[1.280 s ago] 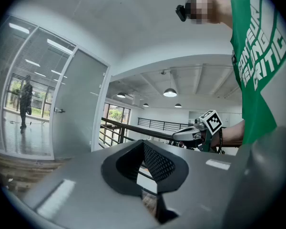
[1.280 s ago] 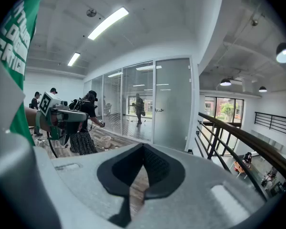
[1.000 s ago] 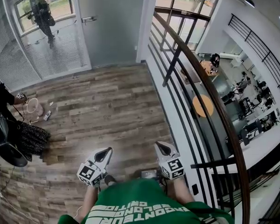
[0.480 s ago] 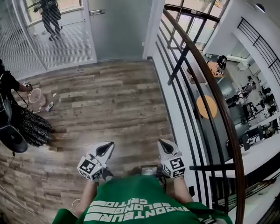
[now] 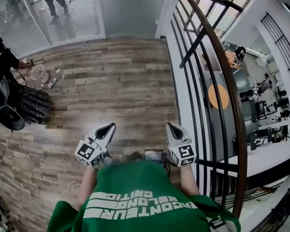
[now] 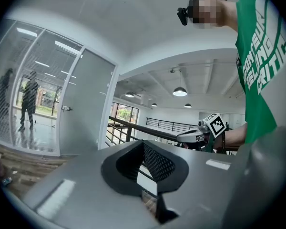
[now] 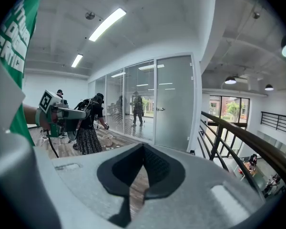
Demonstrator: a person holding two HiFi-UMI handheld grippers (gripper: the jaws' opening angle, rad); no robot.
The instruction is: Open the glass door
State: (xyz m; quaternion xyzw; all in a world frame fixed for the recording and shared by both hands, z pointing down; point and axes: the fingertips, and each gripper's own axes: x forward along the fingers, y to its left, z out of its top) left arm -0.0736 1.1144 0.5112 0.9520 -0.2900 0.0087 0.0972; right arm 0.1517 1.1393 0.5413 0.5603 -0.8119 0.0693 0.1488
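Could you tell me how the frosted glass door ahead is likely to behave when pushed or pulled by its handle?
The glass door is a tall, full-height panel, so it probably feels heavy and swings as one rigid slab. Its small lever handle looks like smooth metal, so a grip might slip on it.

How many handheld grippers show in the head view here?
2. The left gripper is low and left of centre over the wood floor; the right gripper is beside it, nearer the stair railing. No other seems hidden.
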